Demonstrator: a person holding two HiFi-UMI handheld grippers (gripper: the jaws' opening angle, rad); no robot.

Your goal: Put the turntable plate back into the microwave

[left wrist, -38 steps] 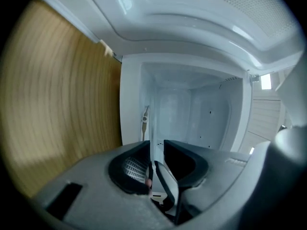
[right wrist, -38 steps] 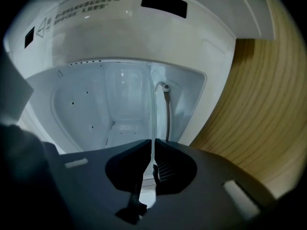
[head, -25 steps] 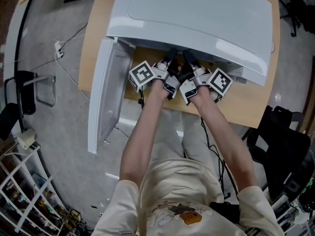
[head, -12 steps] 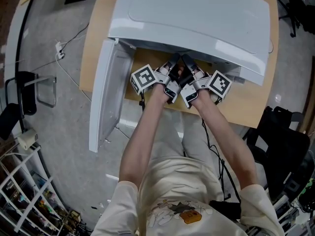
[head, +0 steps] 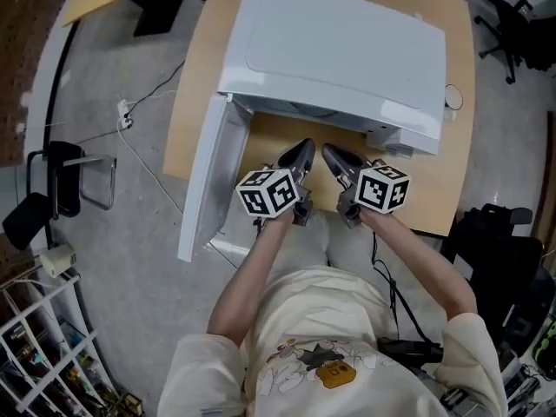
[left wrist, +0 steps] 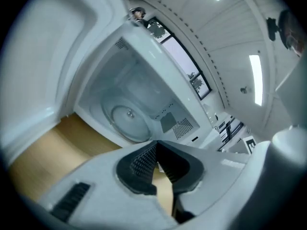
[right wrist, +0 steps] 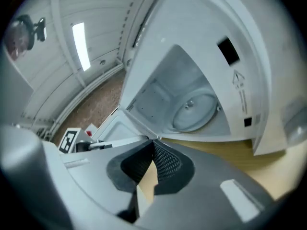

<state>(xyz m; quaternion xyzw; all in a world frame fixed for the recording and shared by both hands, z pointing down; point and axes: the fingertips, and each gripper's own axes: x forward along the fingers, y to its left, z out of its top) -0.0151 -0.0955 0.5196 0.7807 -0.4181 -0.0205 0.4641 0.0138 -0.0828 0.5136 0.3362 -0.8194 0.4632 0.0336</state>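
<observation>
The white microwave point(head: 339, 50) stands on a wooden table point(head: 434, 200) with its door point(head: 208, 176) swung open to the left. The glass turntable plate point(left wrist: 128, 122) lies flat on the cavity floor, also seen as the plate point(right wrist: 194, 111) in the right gripper view; the microwave's top hides it from the head view. My left gripper point(head: 303, 152) is in front of the opening, outside it. Its jaws are closing, tips meeting point(left wrist: 156, 145), nothing between them. My right gripper point(head: 334, 156) is beside it, shut and empty point(right wrist: 154, 145). Both point at the cavity.
The open door point(left wrist: 33, 71) stands close on the left of my left gripper. A black chair point(head: 52, 189) and a cable point(head: 139, 115) are on the floor at the left. Another dark chair point(head: 508, 250) stands at the right, a wire shelf point(head: 35, 354) at the bottom left.
Both grippers have drawn back out of the microwave's mouth toward the person and rolled, so their marker cubes now face up. Their jaws stand outside the cavity.
</observation>
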